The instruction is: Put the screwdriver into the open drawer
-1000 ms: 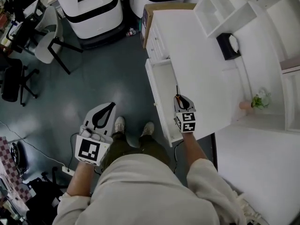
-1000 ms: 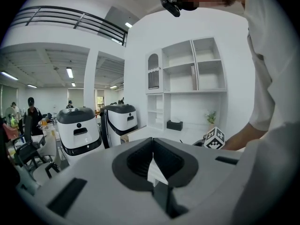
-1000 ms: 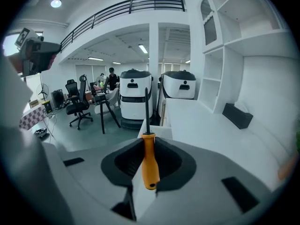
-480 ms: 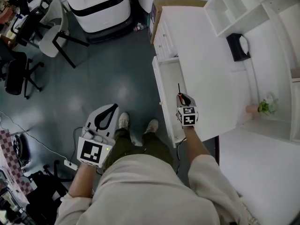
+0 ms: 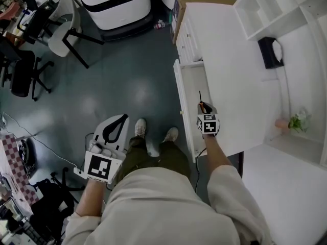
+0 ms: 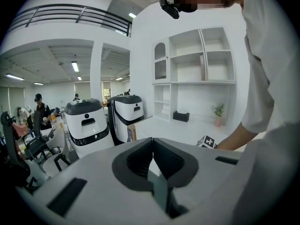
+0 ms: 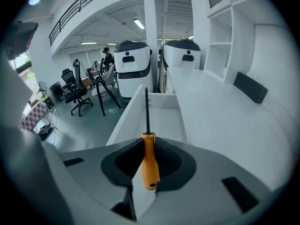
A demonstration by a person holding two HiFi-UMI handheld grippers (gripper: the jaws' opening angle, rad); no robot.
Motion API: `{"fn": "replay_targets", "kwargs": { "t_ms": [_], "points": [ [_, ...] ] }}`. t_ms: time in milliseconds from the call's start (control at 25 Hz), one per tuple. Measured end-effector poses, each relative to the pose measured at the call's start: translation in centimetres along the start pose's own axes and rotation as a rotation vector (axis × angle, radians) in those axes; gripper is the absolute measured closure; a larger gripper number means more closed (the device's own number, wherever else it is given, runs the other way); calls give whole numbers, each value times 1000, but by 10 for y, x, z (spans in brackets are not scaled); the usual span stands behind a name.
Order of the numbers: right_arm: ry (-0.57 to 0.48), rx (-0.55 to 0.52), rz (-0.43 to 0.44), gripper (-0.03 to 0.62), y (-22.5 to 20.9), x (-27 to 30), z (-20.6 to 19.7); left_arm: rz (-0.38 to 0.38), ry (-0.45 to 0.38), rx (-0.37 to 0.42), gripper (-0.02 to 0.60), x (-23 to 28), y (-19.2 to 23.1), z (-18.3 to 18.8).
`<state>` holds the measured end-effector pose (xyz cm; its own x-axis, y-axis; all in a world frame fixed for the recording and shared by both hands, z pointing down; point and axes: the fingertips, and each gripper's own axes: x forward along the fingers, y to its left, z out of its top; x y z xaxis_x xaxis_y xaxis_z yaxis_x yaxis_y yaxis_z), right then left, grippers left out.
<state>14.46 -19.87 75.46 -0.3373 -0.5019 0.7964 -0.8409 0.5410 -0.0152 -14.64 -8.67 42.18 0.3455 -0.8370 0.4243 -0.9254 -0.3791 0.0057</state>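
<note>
Snugly on the screwdriver [image 7: 150, 165] handle, jaws of the right gripper [image 7: 150, 145].

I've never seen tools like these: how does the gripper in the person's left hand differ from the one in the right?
The right gripper clamps an orange-handled screwdriver; the left gripper is shut on nothing. The right gripper is at the open drawer; the left gripper hangs over the floor. Both look like the same white two-jaw tool.
</note>
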Motion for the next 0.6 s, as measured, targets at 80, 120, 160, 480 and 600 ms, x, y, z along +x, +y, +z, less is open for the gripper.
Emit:
{"fn": "replay_targets", "kwargs": {
  "t_ms": [80, 120, 160, 480, 600],
  "points": [
    [18, 2, 2, 519, -1, 7, -4, 9, 7, -3, 577, 0, 3, -1],
    [26, 2, 3, 519, -1, 10, -6, 14, 9, -4, 577, 0, 4, -2],
    [34, 3, 5, 519, -1, 14, -8, 19, 11, -3, 577, 1, 6, -3],
    [111, 31, 14, 519, -6, 45, -26, 52, 50, -20, 577, 5, 16, -11],
    [133, 38, 18, 519, -8, 55, -32, 61, 63, -27, 577, 8, 19, -15]
  ]
}}
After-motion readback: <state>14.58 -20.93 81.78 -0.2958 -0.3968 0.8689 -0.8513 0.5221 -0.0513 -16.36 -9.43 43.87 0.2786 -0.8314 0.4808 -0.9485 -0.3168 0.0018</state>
